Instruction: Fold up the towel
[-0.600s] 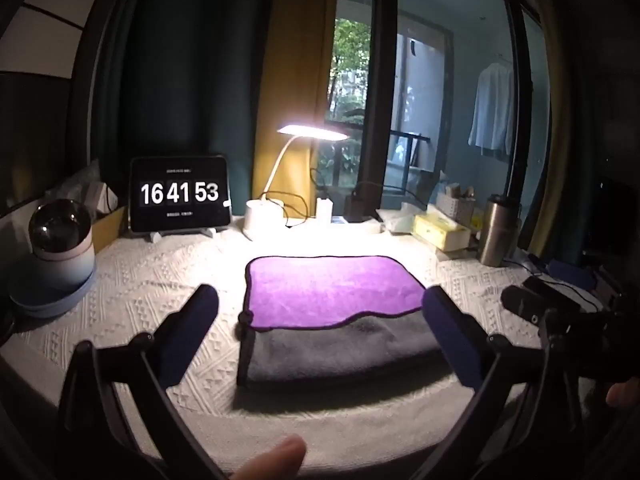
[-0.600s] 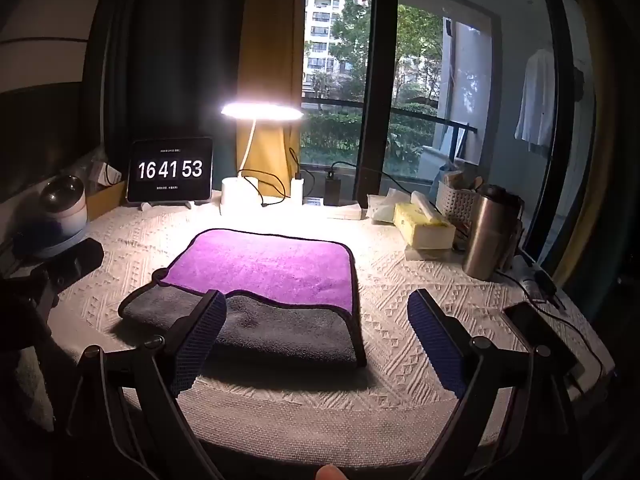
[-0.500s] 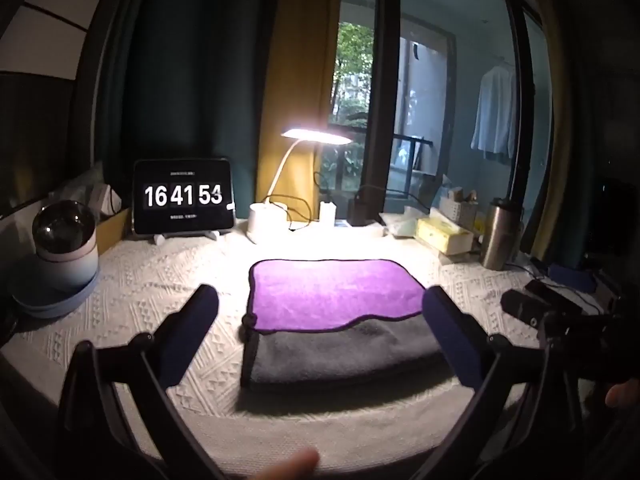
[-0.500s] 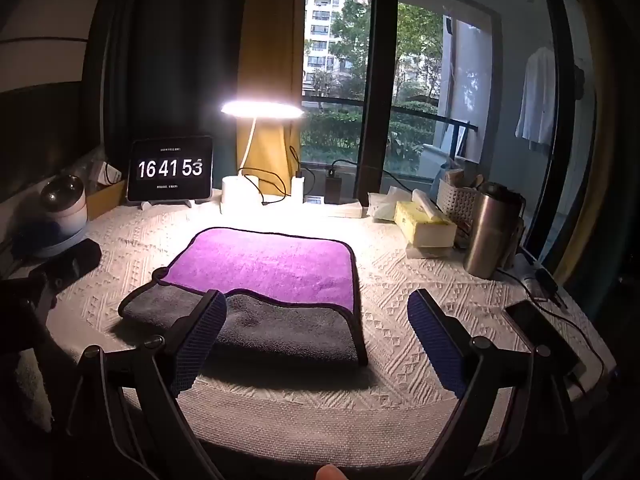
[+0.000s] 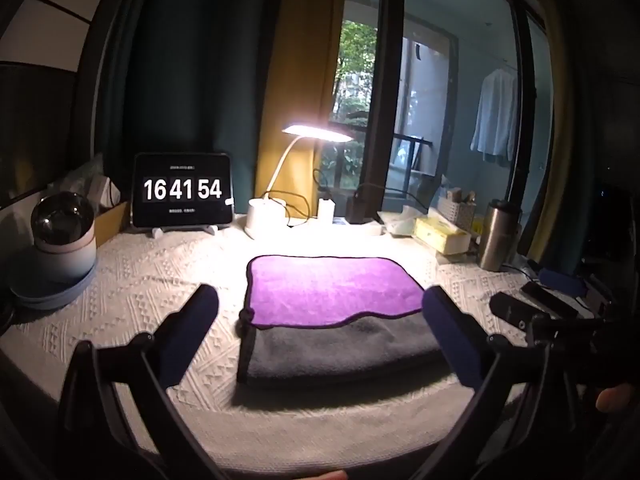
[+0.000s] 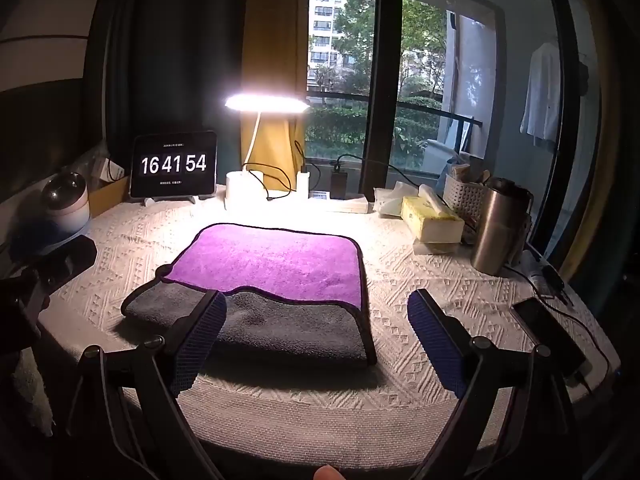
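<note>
A folded towel (image 5: 332, 292), purple on top with its grey side showing along the near edge, lies flat on the white textured tablecloth (image 5: 152, 280). It also shows in the right wrist view (image 6: 272, 264). My left gripper (image 5: 320, 320) is open and empty, held above the near table edge with the towel between and beyond its fingertips. My right gripper (image 6: 316, 316) is open and empty over the towel's near right part. Each gripper shows at the edge of the other's view.
A clock tablet (image 5: 183, 190), a lit desk lamp (image 5: 316, 134), a tissue box (image 6: 430, 224), a steel tumbler (image 6: 496, 232), a humidifier (image 5: 62, 236) and a phone (image 6: 548, 328) ring the towel. Cables lie at the right.
Both grippers have drifted slightly back and up from the towel; the towel has not moved. The clock went from 16:41:53 to 16:41:54.
</note>
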A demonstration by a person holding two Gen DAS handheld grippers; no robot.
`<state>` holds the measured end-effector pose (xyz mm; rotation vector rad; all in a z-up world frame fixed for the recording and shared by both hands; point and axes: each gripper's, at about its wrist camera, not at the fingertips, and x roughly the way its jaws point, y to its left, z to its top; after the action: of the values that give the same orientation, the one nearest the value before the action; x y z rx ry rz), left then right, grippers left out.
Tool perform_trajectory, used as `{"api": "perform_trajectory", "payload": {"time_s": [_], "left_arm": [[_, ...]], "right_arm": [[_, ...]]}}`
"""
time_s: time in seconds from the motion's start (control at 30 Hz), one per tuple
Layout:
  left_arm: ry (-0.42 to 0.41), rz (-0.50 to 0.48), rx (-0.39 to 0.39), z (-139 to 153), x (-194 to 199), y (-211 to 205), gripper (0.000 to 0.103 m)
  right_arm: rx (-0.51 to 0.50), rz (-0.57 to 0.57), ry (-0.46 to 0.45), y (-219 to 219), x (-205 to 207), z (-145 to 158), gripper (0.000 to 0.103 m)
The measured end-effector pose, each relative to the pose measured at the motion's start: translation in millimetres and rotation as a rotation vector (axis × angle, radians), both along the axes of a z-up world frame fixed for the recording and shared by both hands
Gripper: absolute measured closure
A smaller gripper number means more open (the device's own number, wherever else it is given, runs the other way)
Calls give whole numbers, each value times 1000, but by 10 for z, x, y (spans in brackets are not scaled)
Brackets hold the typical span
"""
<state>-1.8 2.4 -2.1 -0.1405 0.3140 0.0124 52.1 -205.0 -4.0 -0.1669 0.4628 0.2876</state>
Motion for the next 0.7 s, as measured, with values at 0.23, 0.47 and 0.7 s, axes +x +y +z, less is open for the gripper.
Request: {"api": "perform_trajectory", "payload": {"time_s": [0.23, 0.47, 0.7], "left_arm": [[-2, -11, 1, -9, -22, -22, 1], [3, -14, 1, -18, -22, -31, 1], [9, -17, 0, -27, -17, -37, 1]], "right_arm": [[-1, 1, -1, 17, -10, -1, 9], [-3, 2, -2, 21, -12, 2, 9], [-1, 2, -2, 23, -13, 8, 9]]}}
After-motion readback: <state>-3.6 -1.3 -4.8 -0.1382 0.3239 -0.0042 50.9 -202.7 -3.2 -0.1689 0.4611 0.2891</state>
